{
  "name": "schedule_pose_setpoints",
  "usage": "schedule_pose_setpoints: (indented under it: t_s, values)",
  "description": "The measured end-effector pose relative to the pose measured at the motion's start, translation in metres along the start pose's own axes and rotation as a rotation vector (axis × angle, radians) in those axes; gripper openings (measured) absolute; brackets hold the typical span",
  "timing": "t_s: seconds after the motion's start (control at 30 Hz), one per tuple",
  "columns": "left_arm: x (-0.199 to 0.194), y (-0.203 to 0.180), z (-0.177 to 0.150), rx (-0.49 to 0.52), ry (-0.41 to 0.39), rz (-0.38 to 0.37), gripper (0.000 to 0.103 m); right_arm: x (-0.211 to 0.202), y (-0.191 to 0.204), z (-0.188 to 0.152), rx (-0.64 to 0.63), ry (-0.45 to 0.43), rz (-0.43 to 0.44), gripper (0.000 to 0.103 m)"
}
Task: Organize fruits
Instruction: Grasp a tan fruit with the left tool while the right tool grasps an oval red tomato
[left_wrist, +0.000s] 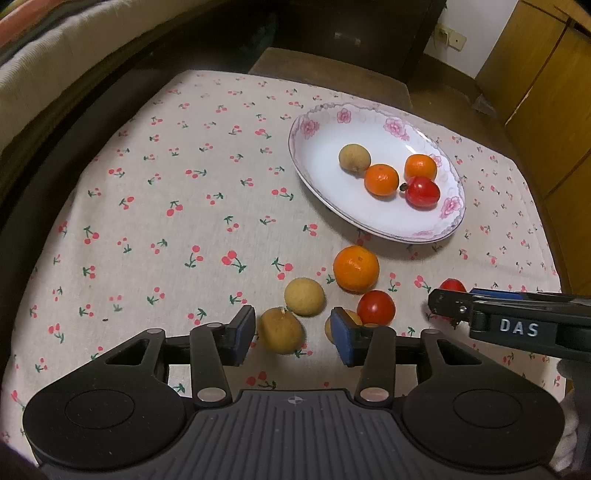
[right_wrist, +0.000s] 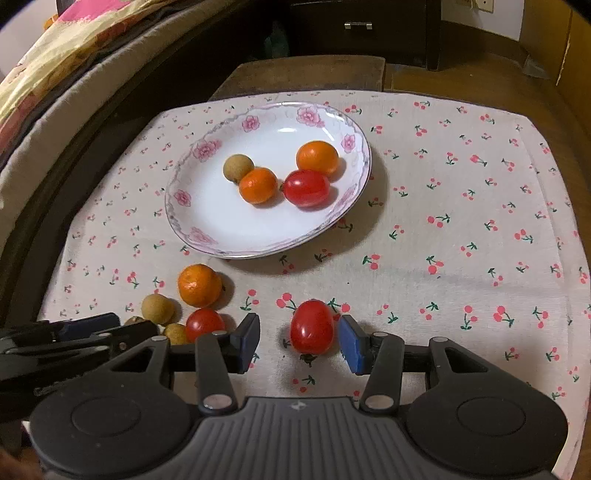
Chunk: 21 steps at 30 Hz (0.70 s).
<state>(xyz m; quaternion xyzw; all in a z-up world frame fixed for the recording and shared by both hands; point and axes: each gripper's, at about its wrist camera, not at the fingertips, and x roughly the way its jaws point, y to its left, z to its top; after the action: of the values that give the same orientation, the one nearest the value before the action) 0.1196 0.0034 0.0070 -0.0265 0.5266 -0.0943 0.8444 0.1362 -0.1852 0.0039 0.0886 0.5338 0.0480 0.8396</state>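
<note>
My left gripper (left_wrist: 293, 338) gapes wide around a tan longan (left_wrist: 281, 330) without gripping it, my right gripper (right_wrist: 299, 341) likewise straddles a red tomato (right_wrist: 312, 326), and beyond sits the floral plate (right_wrist: 207, 225) holding four fruits.

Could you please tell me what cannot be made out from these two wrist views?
- Left wrist: a third longan sits mostly behind the left gripper finger.
- Left wrist: the far tomato is half hidden by the right gripper.
- Right wrist: the left gripper hides one longan.
</note>
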Motion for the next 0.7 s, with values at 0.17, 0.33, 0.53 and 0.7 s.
schedule_pose_setpoints:
  t_s: [0.17,0.33,0.53,0.7]
  values:
    - [0.003,0.001,-0.002,-0.001,0.010,0.004,0.058,0.010,-0.001,-0.002,-0.014,0.008,-0.013,0.047]
    - [0.004,0.001,-0.001,0.000,0.009,0.008,0.059,0.010,0.005,-0.003,-0.067,0.003,-0.028,0.042]
    - [0.005,0.002,-0.004,-0.003,0.020,0.013,0.052,0.009,0.009,-0.005,-0.092,0.006,-0.022,0.037]
    - [0.006,0.004,-0.004,-0.012,0.020,0.014,0.049,0.009,0.011,-0.006,-0.096,0.005,-0.011,0.037]
